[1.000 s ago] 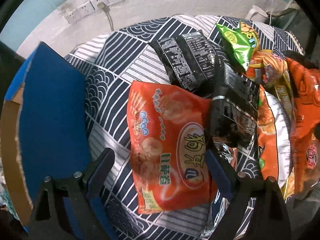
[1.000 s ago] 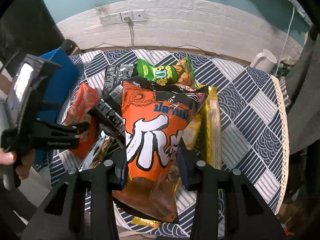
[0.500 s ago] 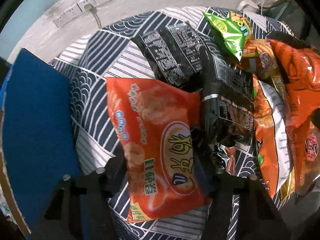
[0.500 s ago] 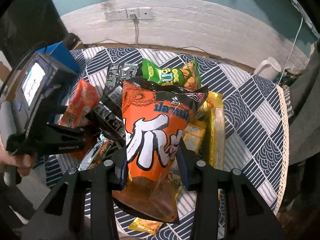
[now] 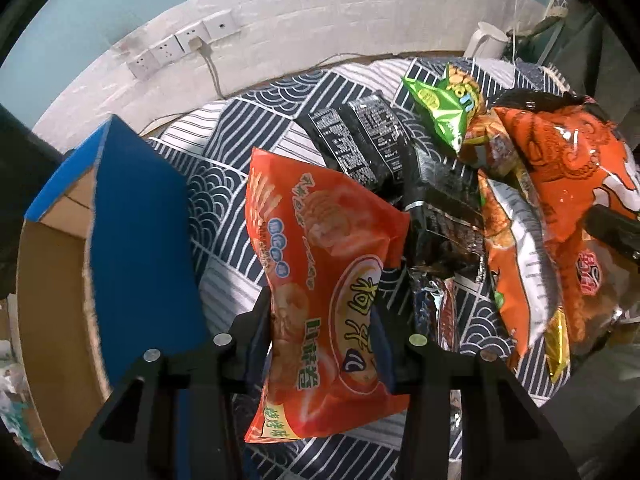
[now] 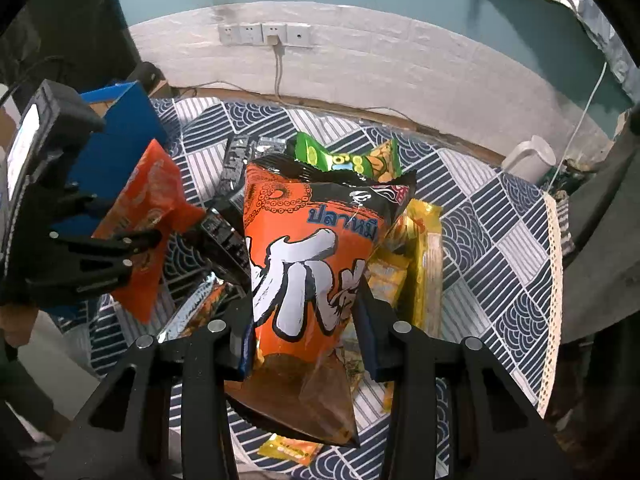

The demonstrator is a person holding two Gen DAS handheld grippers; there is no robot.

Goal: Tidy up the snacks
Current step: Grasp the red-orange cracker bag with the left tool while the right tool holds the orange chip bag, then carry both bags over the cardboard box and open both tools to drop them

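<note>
Whereas one second ago its fingers stood wide, the left gripper (image 5: 320, 340) now pinches the red-orange snack bag (image 5: 320, 280), lifted toward the blue box (image 5: 136, 240) at 9 o'clock, while the right gripper (image 6: 304, 336) keeps clamping the orange squid-snack bag (image 6: 312, 260).

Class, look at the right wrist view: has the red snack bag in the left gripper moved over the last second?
Yes. The red snack bag, clamped in the left gripper, has lifted off the patterned tablecloth and now hangs tilted in front of the blue box.
</note>
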